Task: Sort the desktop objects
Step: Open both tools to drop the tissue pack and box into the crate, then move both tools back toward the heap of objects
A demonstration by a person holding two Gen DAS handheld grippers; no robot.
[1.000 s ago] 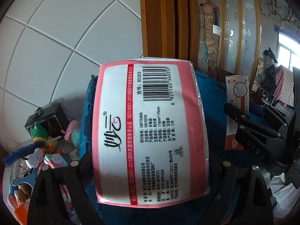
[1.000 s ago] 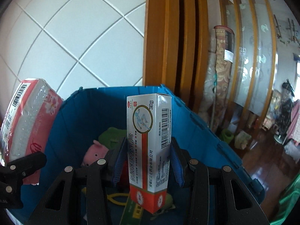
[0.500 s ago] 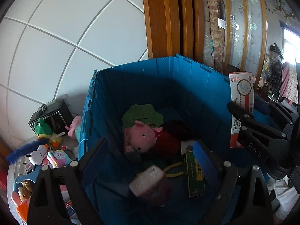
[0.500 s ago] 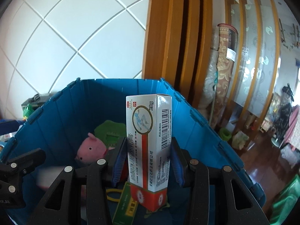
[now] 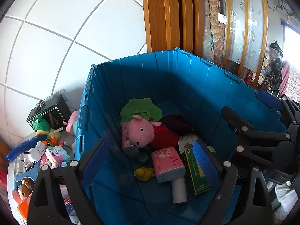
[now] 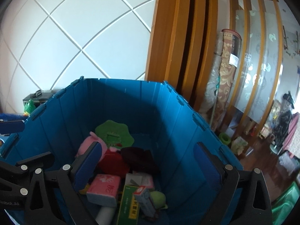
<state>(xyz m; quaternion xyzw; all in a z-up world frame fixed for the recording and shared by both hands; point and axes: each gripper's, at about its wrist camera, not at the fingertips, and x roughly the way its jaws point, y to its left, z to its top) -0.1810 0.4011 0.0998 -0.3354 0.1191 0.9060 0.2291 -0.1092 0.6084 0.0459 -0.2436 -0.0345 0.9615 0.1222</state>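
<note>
We see R gripper jaws opening, empty; white-orange ointment carton lies below in blue plastic crate; L gripper spread, empty.

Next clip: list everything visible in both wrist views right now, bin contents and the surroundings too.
Crate: 1, blue, centre, under both grippers.
Pig plush: 1, pink with a red body, in the crate.
Green plush: 1, green, behind the pig.
Tissue pack: 1, pink, crate floor.
Green box: 1, green, beside the tissue pack.
Ointment box: 1, white and red, tilted on the green box.
White roll: 1, white, under the tissue pack.
Yellow toy: 1, yellow, crate floor.
Black box: 1, black, left of the crate.
Small toys and packets: several, mixed colours, left of the crate.
Left gripper: black, blue fingers, open, empty.
Right gripper: black, blue fingers, opening, nothing between them.
</note>
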